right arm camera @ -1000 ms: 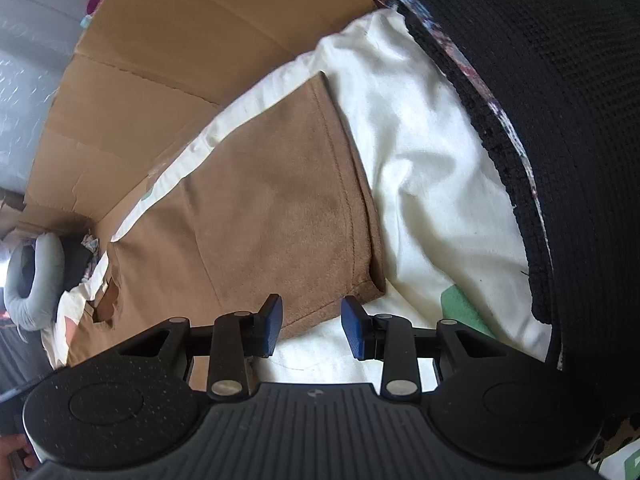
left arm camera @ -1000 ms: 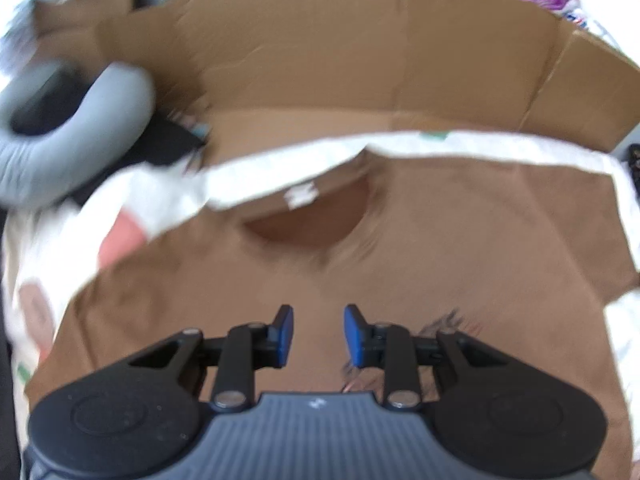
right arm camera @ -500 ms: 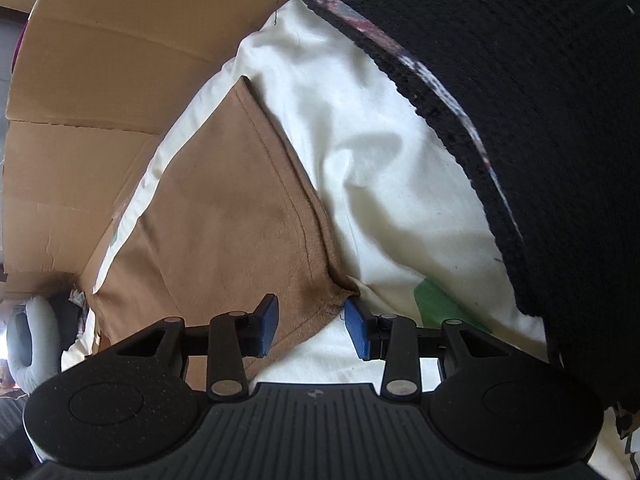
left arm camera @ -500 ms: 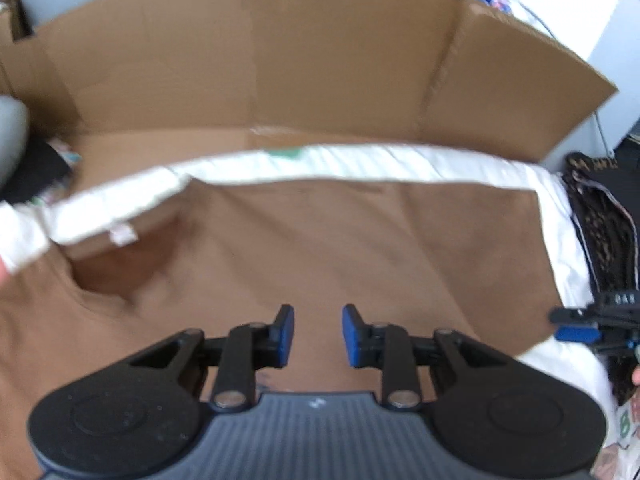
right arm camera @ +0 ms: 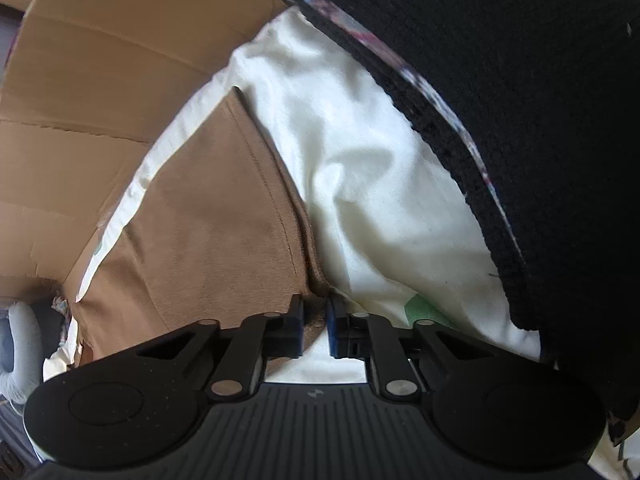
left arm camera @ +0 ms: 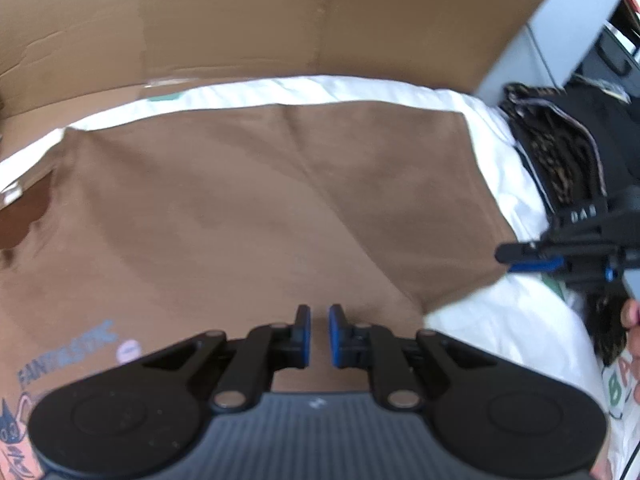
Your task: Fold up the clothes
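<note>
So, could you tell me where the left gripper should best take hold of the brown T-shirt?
Probably the hem of the brown T-shirt just ahead of the left gripper, approached flat from the near side: the right gripper already pinches the hem's corner.

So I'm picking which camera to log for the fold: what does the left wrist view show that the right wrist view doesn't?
Only the left wrist view shows the shirt's printed lettering, the left hand-held gripper over the fabric with jaws nearly closed on nothing, and the right hand-held gripper from outside.

Only the right wrist view shows the hem corner pinched between that gripper's jaws, and the black knit fabric.

Both show the brown T-shirt, white sheet and cardboard.
</note>
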Available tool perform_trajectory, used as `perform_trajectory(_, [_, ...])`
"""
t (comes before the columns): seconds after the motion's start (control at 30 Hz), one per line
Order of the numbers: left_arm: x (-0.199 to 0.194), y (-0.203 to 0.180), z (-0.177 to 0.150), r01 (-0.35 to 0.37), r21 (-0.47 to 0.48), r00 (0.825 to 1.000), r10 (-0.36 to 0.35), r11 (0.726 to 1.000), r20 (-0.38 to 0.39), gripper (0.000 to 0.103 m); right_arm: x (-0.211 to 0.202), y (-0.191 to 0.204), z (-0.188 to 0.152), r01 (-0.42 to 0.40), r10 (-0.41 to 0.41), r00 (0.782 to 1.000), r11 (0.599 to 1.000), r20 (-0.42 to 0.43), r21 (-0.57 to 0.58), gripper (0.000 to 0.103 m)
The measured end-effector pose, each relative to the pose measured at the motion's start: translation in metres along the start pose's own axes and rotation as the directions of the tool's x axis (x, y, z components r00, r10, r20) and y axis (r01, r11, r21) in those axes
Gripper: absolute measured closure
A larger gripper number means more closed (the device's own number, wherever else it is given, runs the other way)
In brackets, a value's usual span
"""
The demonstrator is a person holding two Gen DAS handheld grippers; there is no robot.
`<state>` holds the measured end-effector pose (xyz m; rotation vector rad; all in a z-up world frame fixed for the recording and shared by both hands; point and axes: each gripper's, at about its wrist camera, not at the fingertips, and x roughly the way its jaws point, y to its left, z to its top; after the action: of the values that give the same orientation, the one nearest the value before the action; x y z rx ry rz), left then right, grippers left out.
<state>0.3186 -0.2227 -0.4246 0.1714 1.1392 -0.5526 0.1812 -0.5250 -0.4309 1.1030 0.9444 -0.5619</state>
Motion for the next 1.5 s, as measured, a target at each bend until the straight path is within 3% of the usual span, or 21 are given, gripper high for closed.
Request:
perform_trajectory(0.33, [0.004,-0.034,-0.001,0.085,0.06,0.996,-0.086,0.995,0.016,0.098,-0.02,0.013,0.012,-0.022,0.027,0.997,0.997,0.067,-0.072,0.095])
perform_trajectory(0.5, [0.011,-0.046,-0.003,0.091,0.082,0.996,-0.092,0.992,0.005,0.101,-0.026,0.027,0.018,-0.042,0.053,0.995,0.993,0.09,-0.113,0.095])
perform_trajectory(0.87, [0.028,-0.04,-0.013,0.14,-0.049,0.99,-0.139,0.989,0.014,0.101,-0.045,0.051,0.013,-0.108,0.13,0.988,0.968,0.082,-0.226,0.096])
perform_trajectory(1.13, [0.039,-0.033,-0.02,0.16,-0.166,0.987,-0.156,0.973,0.038,0.101,-0.053,0.072,0.0,-0.171,0.186,0.982,0.934,0.02,-0.313,0.096])
perform_trajectory(1.5, [0.04,-0.02,-0.035,0.204,-0.379,0.979,-0.181,0.903,0.096,0.101,-0.053,0.105,-0.024,-0.234,0.229,0.972,0.89,-0.06,-0.392,0.097])
